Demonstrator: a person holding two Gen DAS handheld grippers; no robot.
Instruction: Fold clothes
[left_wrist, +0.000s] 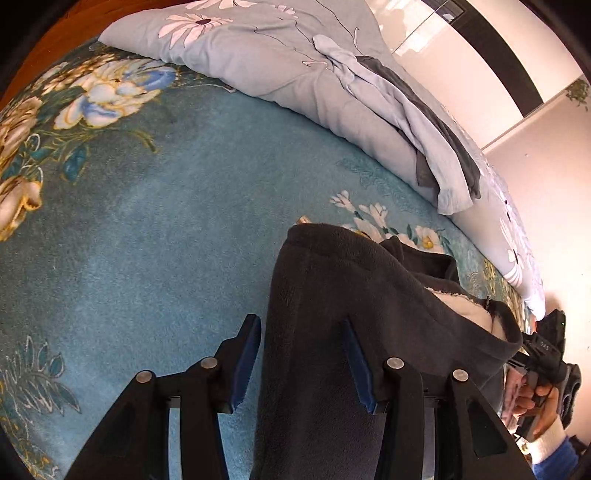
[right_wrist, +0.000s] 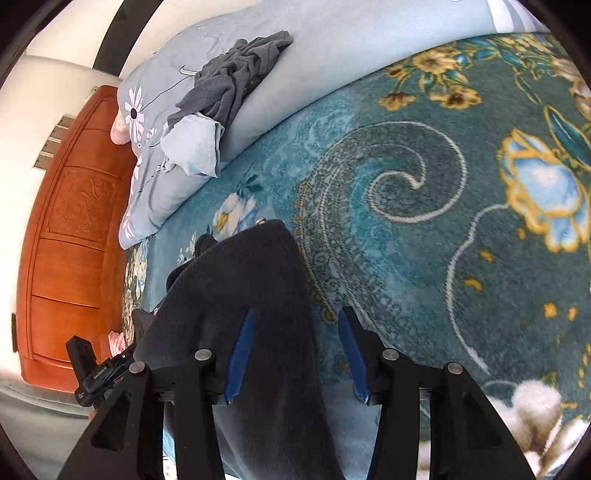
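A dark fleece garment (left_wrist: 351, 314) lies on a teal floral blanket (left_wrist: 147, 221), its long axis running straight ahead from both claws; the left gripper (left_wrist: 301, 363) and right gripper (right_wrist: 295, 356), both spread wide, straddle its opposite side edges.

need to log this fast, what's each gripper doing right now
left gripper: open, dark fleece garment lying between its fingers, not pinched
right gripper: open, over the same garment's edge, holding nothing

fleece garment (left_wrist: 332, 332): dark grey; blanket (left_wrist: 147, 240): teal, floral | quilt (left_wrist: 258, 55): pale blue, daisies
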